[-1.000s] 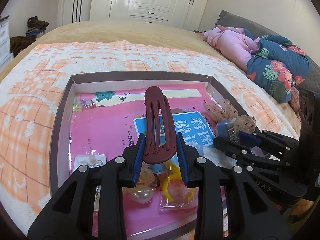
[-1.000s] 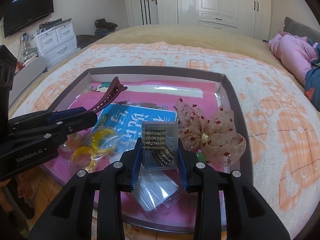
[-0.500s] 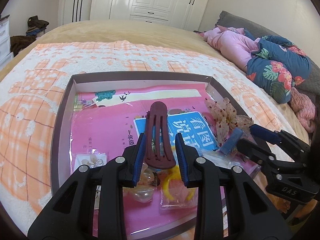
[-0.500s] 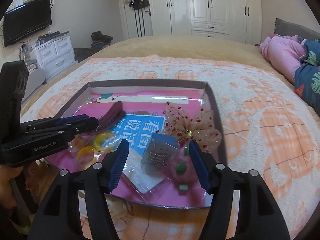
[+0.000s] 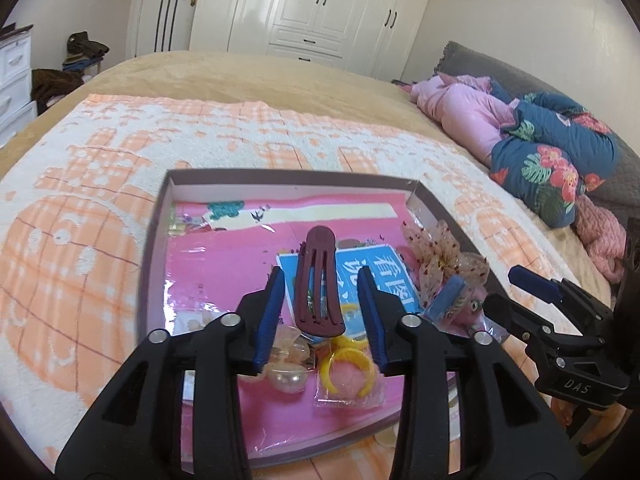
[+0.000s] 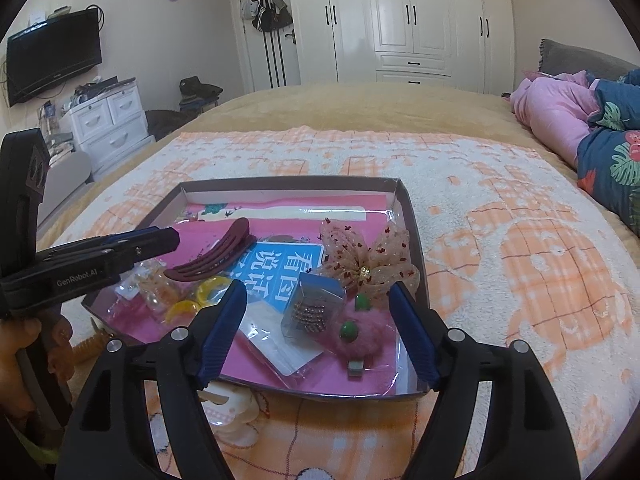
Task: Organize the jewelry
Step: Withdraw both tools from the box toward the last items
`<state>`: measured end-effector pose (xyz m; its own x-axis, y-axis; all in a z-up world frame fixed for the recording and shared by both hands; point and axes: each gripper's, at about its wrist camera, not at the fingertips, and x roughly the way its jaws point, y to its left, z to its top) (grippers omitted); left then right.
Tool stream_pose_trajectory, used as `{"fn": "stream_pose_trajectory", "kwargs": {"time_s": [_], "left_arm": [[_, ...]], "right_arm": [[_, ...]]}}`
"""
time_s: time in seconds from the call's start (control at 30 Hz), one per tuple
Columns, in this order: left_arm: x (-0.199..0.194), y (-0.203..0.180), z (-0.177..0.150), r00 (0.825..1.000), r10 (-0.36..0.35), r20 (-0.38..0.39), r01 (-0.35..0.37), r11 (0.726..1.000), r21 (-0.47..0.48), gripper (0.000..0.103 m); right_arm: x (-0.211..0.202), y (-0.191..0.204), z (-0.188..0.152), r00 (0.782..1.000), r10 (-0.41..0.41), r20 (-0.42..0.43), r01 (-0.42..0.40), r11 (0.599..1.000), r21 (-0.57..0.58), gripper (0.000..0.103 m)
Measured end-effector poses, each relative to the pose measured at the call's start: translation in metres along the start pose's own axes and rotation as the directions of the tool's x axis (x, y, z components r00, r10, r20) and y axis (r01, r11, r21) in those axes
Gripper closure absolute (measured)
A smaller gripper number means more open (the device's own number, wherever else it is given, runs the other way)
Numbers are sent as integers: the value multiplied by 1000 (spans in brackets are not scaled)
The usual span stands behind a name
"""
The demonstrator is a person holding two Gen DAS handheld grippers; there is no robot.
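A shallow brown tray (image 5: pixel 154 240) lined with pink sits on the bed. In it a maroon hair clip (image 5: pixel 320 280) lies flat on a blue card. My left gripper (image 5: pixel 321 278) hovers over it with jaws opening, and the blue pads stand clear of the clip's sides. A clear box of rhinestone hairpins (image 6: pixel 314 306) rests in the tray (image 6: pixel 418 248) ahead of my right gripper (image 6: pixel 318 294). Its jaws are opening wide and nothing is between them. The hair clip (image 6: pixel 216 258) lies just beyond the left gripper (image 6: pixel 170 240).
The tray also holds a dotted tulle bow (image 6: pixel 368 264), a pink fuzzy clip with green beads (image 6: pixel 356 334), bagged yellow rings (image 5: pixel 348 368) and pearl pieces (image 5: pixel 286 376). Orange-and-white blanket (image 6: pixel 520 260) surrounds the tray. Pink and floral bedding (image 5: pixel 520 128) lies at the right.
The left jaws let go of the maroon clip, which dropped from tilted up to flat in the tray. The right jaws spread and released the hairpin box, then drew back and up.
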<state>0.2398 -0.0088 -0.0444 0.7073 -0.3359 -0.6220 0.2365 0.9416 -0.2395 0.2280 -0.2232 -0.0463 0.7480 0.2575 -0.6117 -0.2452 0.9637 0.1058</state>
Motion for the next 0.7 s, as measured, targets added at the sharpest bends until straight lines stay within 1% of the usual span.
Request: {"fn": "stream_pose_trajectory", "kwargs": {"time_s": [0.07, 0.13, 0.2, 0.27, 0.33, 0.4, 0.47, 0.5, 0.53, 0.6, 0.7], "left_arm": [[-7, 1, 1, 1000, 8, 17, -8, 1000, -3, 70], [-14, 1, 3, 999, 16, 32, -16, 1000, -6, 63], [-22, 2, 4, 999, 23, 49, -23, 1000, -8, 59], [-29, 1, 5, 997, 32, 64, -32, 999, -8, 52], [-37, 1, 5, 996, 37, 77, -36, 999, -12, 45], [-42, 1, 4, 996, 38, 84, -37, 999, -13, 42], [-50, 0, 3, 994, 43, 100, -42, 999, -19, 33], [-54, 0, 3, 993, 47, 111, -44, 999, -27, 23], [-58, 1, 2, 992, 48, 120, -44, 998, -33, 20], [-65, 2, 1, 990, 52, 132, -47, 998, -38, 19], [-74, 4, -1, 989, 58, 139, -53, 998, -44, 16]], "right_arm": [[-4, 1, 1, 1000, 2, 8, -2, 1000, 0, 27], [-8, 1, 1, 1000, 2, 15, -2, 1000, 2, 26], [-14, 2, 2, 1000, 4, 25, -4, 1000, 4, 24], [-18, 3, 2, 999, 3, 33, -3, 1000, 8, 20], [-23, 4, 3, 999, -2, 40, 2, 1000, 10, 19], [-27, 6, 3, 999, -7, 51, 6, 1000, 6, 17], [-32, 7, 4, 998, -15, 61, 15, 1000, 3, 12], [-35, 7, 4, 997, -20, 68, 20, 1000, 3, 12], [-37, 7, 4, 997, -19, 72, 19, 1000, 3, 11], [-40, 7, 3, 997, -16, 74, 16, 1000, 6, 9], [-46, 7, 3, 997, -14, 78, 13, 1000, 10, 8]]}}
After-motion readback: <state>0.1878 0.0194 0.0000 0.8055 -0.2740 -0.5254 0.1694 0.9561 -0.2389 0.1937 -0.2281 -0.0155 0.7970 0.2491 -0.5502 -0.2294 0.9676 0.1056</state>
